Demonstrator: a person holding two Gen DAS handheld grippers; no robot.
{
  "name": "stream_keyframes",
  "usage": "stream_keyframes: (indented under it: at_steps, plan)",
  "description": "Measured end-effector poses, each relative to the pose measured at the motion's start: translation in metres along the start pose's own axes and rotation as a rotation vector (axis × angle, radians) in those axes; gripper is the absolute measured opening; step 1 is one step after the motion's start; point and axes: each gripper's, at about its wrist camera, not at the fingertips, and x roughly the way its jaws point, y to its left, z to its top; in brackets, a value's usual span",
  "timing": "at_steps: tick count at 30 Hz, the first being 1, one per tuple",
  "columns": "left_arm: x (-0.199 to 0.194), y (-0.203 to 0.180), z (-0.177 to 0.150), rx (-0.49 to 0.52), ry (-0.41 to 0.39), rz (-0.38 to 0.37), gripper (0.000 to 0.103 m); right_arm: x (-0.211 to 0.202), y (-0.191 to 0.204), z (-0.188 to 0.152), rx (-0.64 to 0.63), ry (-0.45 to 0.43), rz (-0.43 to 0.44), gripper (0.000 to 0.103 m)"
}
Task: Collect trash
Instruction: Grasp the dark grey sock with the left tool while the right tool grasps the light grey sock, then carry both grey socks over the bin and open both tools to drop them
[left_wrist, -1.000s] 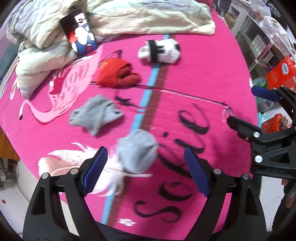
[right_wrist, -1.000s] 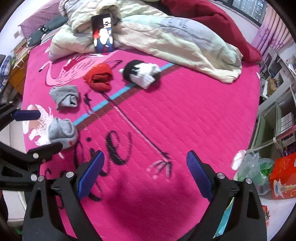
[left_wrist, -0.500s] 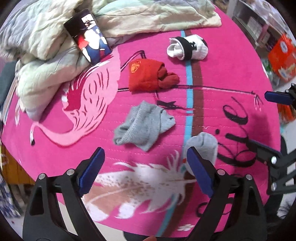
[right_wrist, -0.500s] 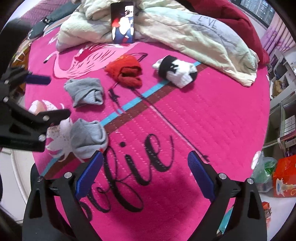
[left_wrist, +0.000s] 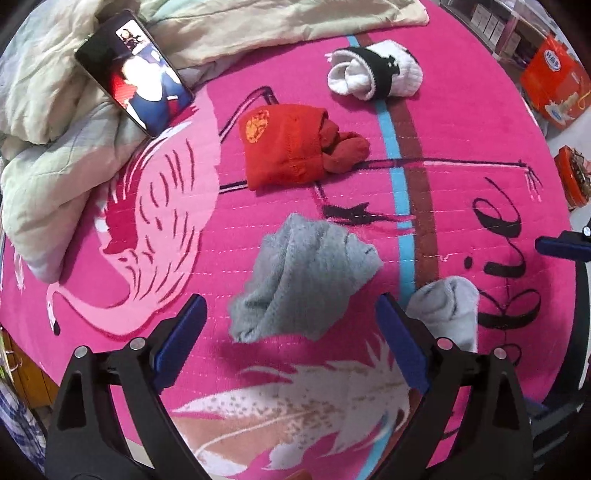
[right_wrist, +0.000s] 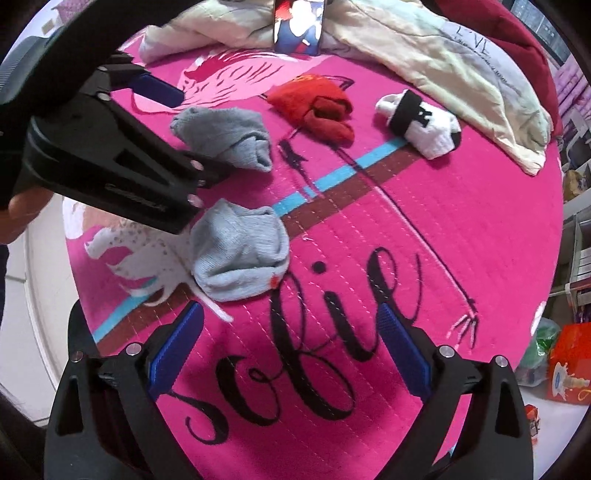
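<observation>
Now both grippers hang spread wide over a pink bedspread (left_wrist: 461, 140), and neither holds anything. In the left wrist view, the left gripper (left_wrist: 291, 332) has a crumpled grey sock (left_wrist: 306, 277) lying between and just ahead of its blue fingers (left_wrist: 181, 339), not touched by either. A second, paler grey sock (left_wrist: 447, 310) sits at about 3 o'clock from it, just beside the right-hand finger. At 12 o'clock lies a red sock (left_wrist: 291, 144), and further on, toward 1 o'clock, a white sock (left_wrist: 376, 74) with a black band. A phone (left_wrist: 136, 92) with a lit screen leans on the rumpled quilt (left_wrist: 48, 155) at 11 o'clock.

In the right wrist view, the right gripper (right_wrist: 291, 350) points at the pale sock (right_wrist: 240, 251), which lies at 11 o'clock just ahead of its fingertips. The left gripper (right_wrist: 173, 129) crosses in from 9 o'clock, over the crumpled sock (right_wrist: 225, 136). An orange box (right_wrist: 569, 362) sits on the floor at 4 o'clock.
</observation>
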Motion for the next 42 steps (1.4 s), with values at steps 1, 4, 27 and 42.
stream_keyframes:
  at_steps: [1,4,27,42]
  plan:
    - [0.002,0.0,0.001,0.001,0.002,0.002,0.091,0.002,0.001,0.002,0.002,0.0,0.001,0.09]
    - [0.018,0.001,0.008,0.014,0.014,0.006,0.091,0.008,0.002,0.008,0.013,0.002,0.011,0.09]
    - [0.04,0.046,0.003,-0.095,0.01,-0.135,0.035,0.056,0.005,0.056,-0.015,-0.042,0.179,0.032]
    - [-0.007,-0.022,-0.018,-0.091,0.027,-0.07,0.035,0.009,-0.044,0.003,0.019,-0.059,0.115,0.03]
